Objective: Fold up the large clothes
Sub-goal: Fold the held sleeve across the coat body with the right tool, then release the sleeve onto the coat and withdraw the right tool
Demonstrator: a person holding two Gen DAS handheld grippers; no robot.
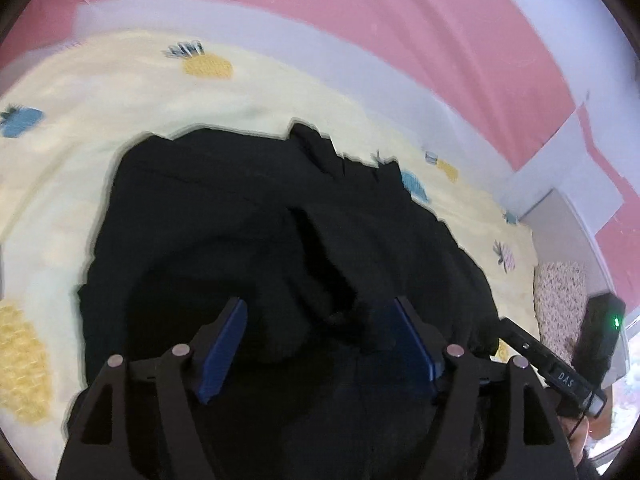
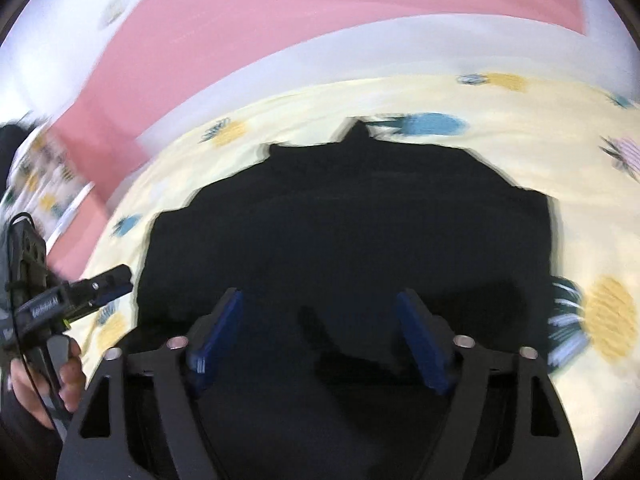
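A large black garment [image 1: 256,216] lies bunched and creased on a pale yellow pineapple-print bed cover [image 1: 80,168]. My left gripper [image 1: 318,308] is open just above the garment's near part, with a raised fold between its blue pads [image 1: 224,344]. In the right wrist view the same black garment [image 2: 352,224] looks flatter, and my right gripper [image 2: 320,304] is open over its near edge, holding nothing. The right gripper's body also shows at the lower right of the left wrist view [image 1: 548,364]. The left gripper shows at the left edge of the right wrist view [image 2: 116,284].
A pink and white wall [image 1: 360,8] runs behind the bed. A speckled rug [image 1: 560,296] lies on the floor past the bed's right end. A hand [image 2: 48,384] holds the left gripper's handle. Bare bed cover [image 2: 560,128] surrounds the garment.
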